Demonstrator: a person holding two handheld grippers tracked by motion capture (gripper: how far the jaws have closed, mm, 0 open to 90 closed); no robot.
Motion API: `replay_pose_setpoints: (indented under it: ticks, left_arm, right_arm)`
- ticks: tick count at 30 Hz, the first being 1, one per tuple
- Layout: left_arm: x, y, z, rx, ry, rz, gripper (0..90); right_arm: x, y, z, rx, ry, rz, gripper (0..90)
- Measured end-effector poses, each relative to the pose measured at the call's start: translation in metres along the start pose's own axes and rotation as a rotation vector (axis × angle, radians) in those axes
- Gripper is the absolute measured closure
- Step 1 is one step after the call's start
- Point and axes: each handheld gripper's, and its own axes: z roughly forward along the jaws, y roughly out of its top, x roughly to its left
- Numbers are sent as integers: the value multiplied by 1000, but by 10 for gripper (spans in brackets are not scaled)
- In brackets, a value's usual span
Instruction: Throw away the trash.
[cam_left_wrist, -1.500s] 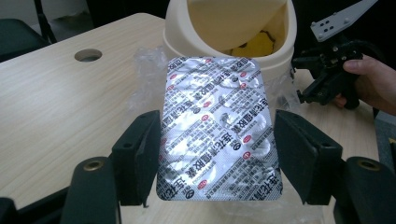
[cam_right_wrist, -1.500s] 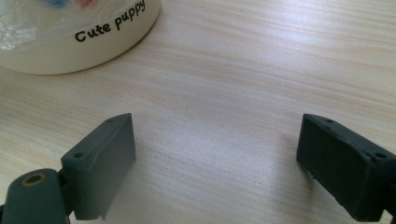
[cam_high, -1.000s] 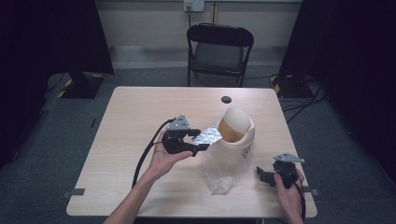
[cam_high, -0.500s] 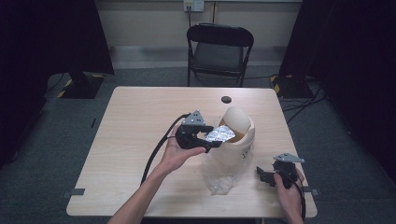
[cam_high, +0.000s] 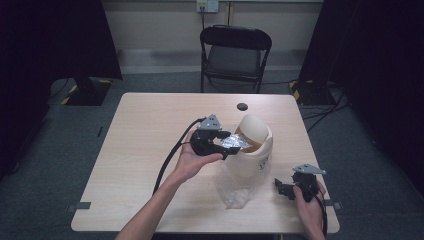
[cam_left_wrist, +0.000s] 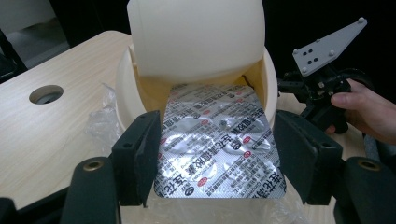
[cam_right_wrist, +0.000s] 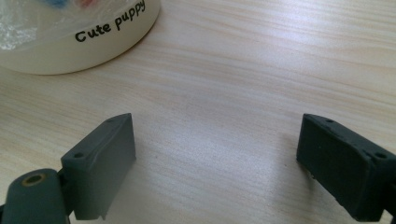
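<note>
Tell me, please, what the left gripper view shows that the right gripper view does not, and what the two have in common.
The left gripper view alone shows the silver blister pack clamped between its jaws, its far end in the cream bin's opening, with the right gripper in a hand beyond. The right gripper view alone shows open jaws with nothing between them and the bin's "Cute puppy" lettering. Both show the wooden table and clear plastic wrap.

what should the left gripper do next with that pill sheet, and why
Probably ease it a little further forward and down, then let go. The left gripper is shut on the foil blister sheet, whose far edge already sits inside the opening of the cream bin under its raised swing lid. Most of the sheet remains outside the rim.
</note>
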Motion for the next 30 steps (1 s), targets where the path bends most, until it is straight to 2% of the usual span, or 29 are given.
replay_pose_setpoints:
  ticks: [3,16,24,30]
  left_arm:
    - [1,3,2,0,-1,6,339]
    - [6,8,17,10,-20,-19,339]
    - [7,9,24,14,-12,-26,339]
    - [5,10,28,16,-2,-14,338]
  right_arm:
    - [0,0,0,0,0,-1,109]
    - [0,0,0,0,0,0,108]
    - [0,0,0,0,0,0,108]
    - [0,0,0,0,0,0,108]
